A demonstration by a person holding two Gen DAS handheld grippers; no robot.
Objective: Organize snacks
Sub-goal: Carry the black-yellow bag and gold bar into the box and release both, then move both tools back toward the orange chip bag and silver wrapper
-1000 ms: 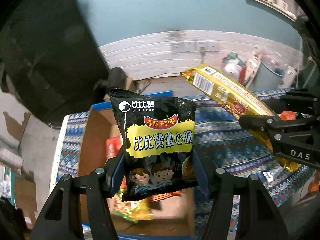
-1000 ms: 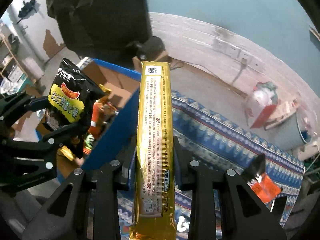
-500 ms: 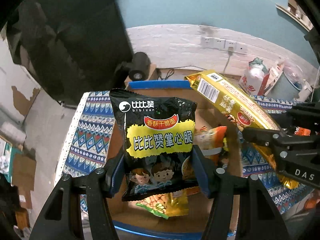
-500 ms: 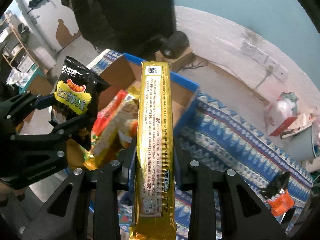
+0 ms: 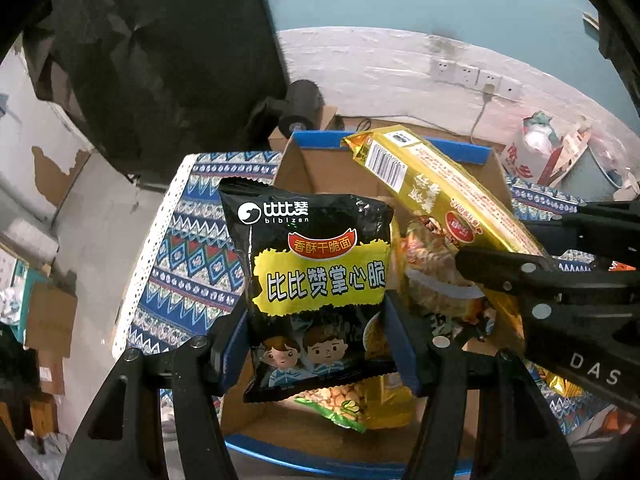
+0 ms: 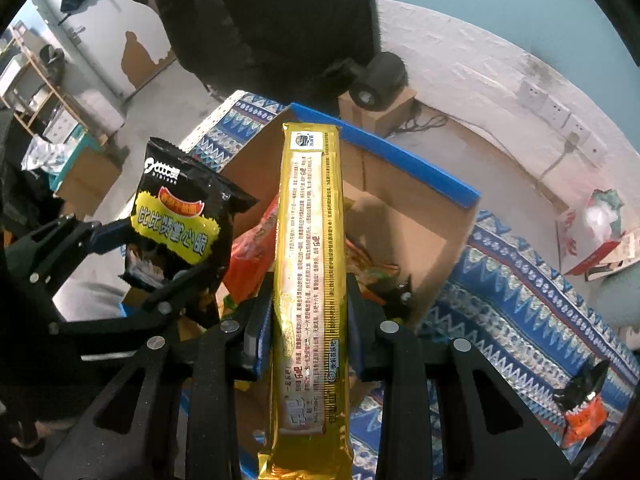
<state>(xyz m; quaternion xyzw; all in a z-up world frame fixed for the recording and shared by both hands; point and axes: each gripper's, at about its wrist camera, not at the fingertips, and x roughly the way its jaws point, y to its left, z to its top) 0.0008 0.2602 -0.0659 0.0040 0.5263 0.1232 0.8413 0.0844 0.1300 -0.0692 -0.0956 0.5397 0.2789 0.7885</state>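
Glossy foil black snack bag [image 5: 316, 292], shiny gold wrapper [image 6: 310, 240], matt cardboard box [image 5: 320, 168].

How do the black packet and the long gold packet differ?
The black packet is short, wide and puffy; the gold packet is long and slim. The black one is pinched by the left tongs, the gold by the right tongs. Both hang over the cardboard box.

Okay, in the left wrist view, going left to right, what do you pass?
Patterned cloth → black noodle-snack packet in the left gripper → long gold packet → right gripper
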